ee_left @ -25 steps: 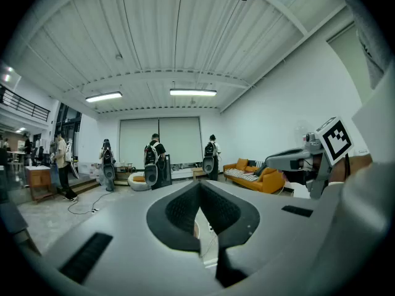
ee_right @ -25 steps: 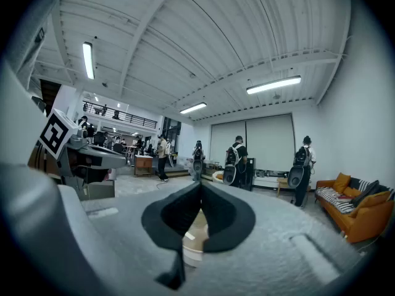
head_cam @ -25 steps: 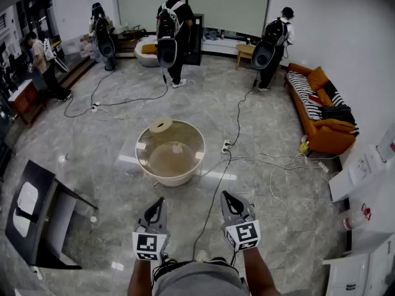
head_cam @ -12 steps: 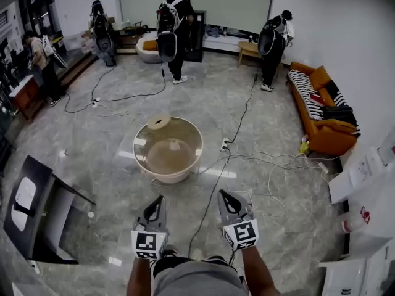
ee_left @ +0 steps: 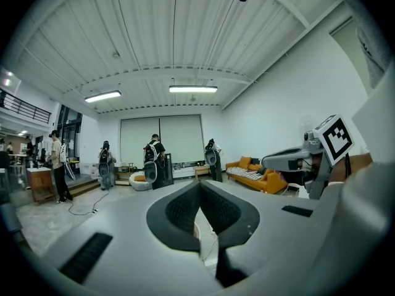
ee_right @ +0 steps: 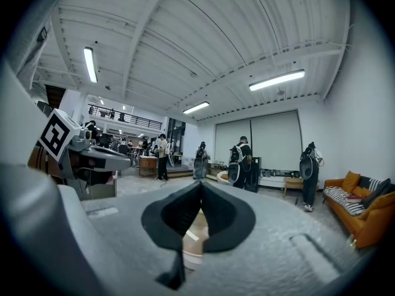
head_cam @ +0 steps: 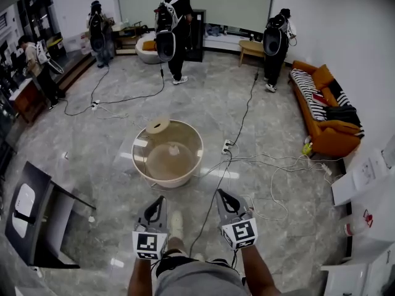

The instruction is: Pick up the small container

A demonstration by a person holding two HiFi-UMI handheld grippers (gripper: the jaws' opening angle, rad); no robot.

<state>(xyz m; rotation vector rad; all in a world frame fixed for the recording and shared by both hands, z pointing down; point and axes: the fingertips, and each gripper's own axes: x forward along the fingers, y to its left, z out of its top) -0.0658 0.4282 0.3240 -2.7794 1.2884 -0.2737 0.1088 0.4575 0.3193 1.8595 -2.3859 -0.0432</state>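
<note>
Head view is showing you a wide room with a glossy grey marbled floor point(head_cam: 105, 134) that is catching pale reflections of the ceiling lights. White and dark cables point(head_cam: 271, 165) are trailing across it past a power strip point(head_cam: 226, 145). An orange sofa point(head_cam: 324, 116) with striped cushions is standing against the right wall, and several people wearing backpacks point(head_cam: 170, 29) are standing at the far end. Ahead of you, a round table point(head_cam: 185, 177) with a cream bowl-shaped base and a clear top is sitting on the floor. The small container point(head_cam: 159, 126) is resting on the table's far left rim: a low, round, tan piece with a dark spot on its top face. You are holding both grippers low and near your body, well apart from the table. Your left gripper point(head_cam: 162, 200) is keeping its jaws pressed together with nothing between them, and your right gripper point(head_cam: 220, 193) is doing the same, tips meeting and empty.
</note>
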